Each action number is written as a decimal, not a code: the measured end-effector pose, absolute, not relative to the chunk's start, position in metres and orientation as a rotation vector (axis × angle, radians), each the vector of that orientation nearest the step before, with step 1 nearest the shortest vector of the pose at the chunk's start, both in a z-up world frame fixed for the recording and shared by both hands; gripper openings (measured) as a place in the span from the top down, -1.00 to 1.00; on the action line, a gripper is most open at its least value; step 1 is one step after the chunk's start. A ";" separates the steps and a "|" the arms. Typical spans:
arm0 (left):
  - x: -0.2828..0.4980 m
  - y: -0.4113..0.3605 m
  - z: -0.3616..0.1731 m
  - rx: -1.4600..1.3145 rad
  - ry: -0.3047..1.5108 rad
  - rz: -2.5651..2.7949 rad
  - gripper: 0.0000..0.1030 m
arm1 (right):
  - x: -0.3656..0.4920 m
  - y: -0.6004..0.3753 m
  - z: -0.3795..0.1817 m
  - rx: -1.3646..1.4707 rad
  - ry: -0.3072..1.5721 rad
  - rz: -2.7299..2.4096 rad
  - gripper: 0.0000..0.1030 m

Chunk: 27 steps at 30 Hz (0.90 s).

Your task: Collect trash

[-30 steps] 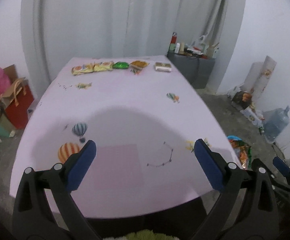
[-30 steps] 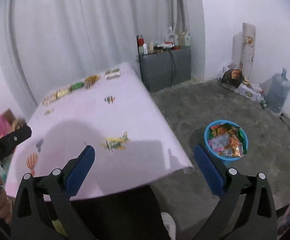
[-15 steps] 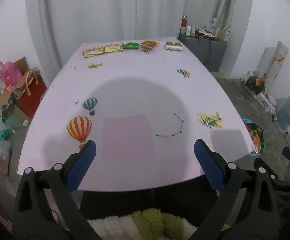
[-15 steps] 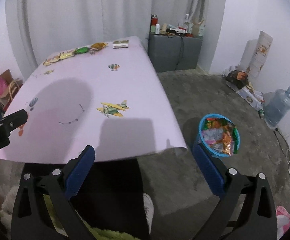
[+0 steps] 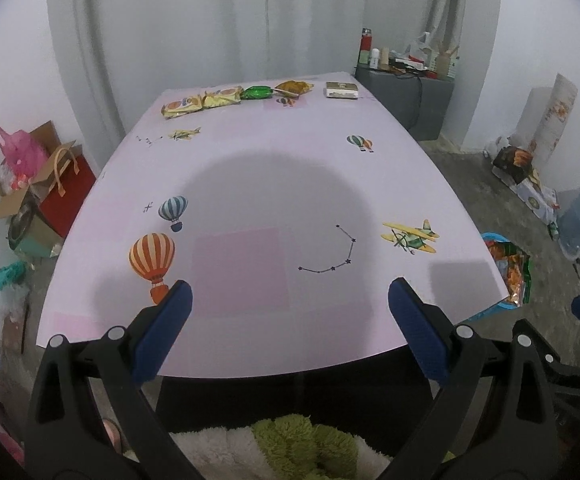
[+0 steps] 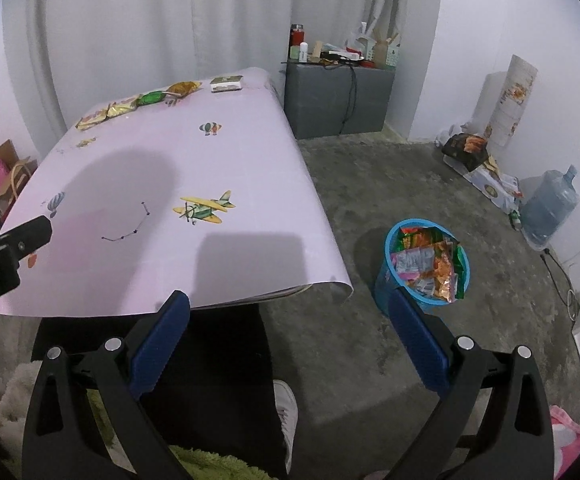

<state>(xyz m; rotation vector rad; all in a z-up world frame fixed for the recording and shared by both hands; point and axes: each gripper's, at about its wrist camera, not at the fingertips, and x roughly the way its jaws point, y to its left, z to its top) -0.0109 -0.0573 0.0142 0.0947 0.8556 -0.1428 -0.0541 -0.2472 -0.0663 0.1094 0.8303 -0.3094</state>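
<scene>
Several snack wrappers lie in a row at the far edge of the pink table [image 5: 290, 184]: two yellow packets [image 5: 199, 103], a green one [image 5: 257, 92], an orange one [image 5: 294, 87] and a white box [image 5: 342, 90]. They also show in the right wrist view [image 6: 153, 98]. A blue bin [image 6: 426, 266] full of wrappers stands on the floor right of the table. My left gripper [image 5: 290, 320] is open and empty above the table's near edge. My right gripper [image 6: 290, 332] is open and empty, off the table's near right corner.
A grey cabinet [image 6: 338, 96] with bottles stands behind the table's right corner. Bags and boxes [image 5: 37, 192] sit on the floor to the left. A water jug [image 6: 550, 208] and packages line the right wall. The person's legs and a shoe [image 6: 285, 412] are below the right gripper.
Both grippers have pulled back and risen from the table, so more of its near edge and the floor shows. Both stay open and empty.
</scene>
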 end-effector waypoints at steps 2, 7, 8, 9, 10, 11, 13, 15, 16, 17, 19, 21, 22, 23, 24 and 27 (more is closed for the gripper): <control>-0.010 -0.057 0.014 0.098 0.858 -0.138 -0.83 | -0.054 -0.248 -0.066 0.117 0.830 -0.309 -0.88; -0.011 -0.056 0.013 0.109 0.854 -0.123 -0.83 | -0.055 -0.248 -0.066 0.122 0.829 -0.310 -0.88; -0.012 -0.056 0.013 0.114 0.852 -0.117 -0.83 | -0.055 -0.248 -0.066 0.123 0.828 -0.309 -0.88; -0.012 -0.055 0.013 0.118 0.851 -0.114 -0.83 | -0.055 -0.247 -0.067 0.123 0.828 -0.310 -0.88; -0.012 -0.054 0.013 0.120 0.850 -0.112 -0.83 | -0.055 -0.247 -0.067 0.123 0.828 -0.308 -0.88; -0.012 -0.053 0.013 0.123 0.850 -0.109 -0.83 | -0.055 -0.246 -0.067 0.123 0.828 -0.307 -0.88; -0.011 -0.052 0.013 0.125 0.848 -0.103 -0.83 | -0.055 -0.245 -0.068 0.123 0.829 -0.305 -0.88; -0.010 -0.050 0.013 0.122 0.849 -0.096 -0.83 | -0.054 -0.244 -0.069 0.122 0.832 -0.303 -0.88; -0.010 -0.049 0.013 0.121 0.850 -0.093 -0.83 | -0.054 -0.244 -0.069 0.122 0.833 -0.303 -0.88; -0.009 -0.048 0.013 0.119 0.853 -0.088 -0.83 | -0.054 -0.244 -0.069 0.123 0.833 -0.303 -0.88; -0.009 -0.047 0.013 0.115 0.861 -0.080 -0.83 | -0.054 -0.243 -0.068 0.121 0.831 -0.304 -0.88; -0.008 -0.047 0.012 0.117 0.862 -0.075 -0.83 | -0.054 -0.244 -0.069 0.124 0.832 -0.301 -0.88; -0.009 -0.047 0.012 0.121 0.861 -0.074 -0.83 | -0.054 -0.244 -0.069 0.125 0.832 -0.302 -0.88; -0.009 -0.047 0.012 0.125 0.860 -0.075 -0.83 | -0.054 -0.244 -0.069 0.126 0.832 -0.303 -0.88; -0.010 -0.048 0.012 0.128 0.859 -0.077 -0.83 | -0.054 -0.243 -0.069 0.126 0.833 -0.304 -0.88; -0.011 -0.049 0.012 0.135 0.856 -0.082 -0.83 | -0.054 -0.243 -0.069 0.124 0.834 -0.303 -0.88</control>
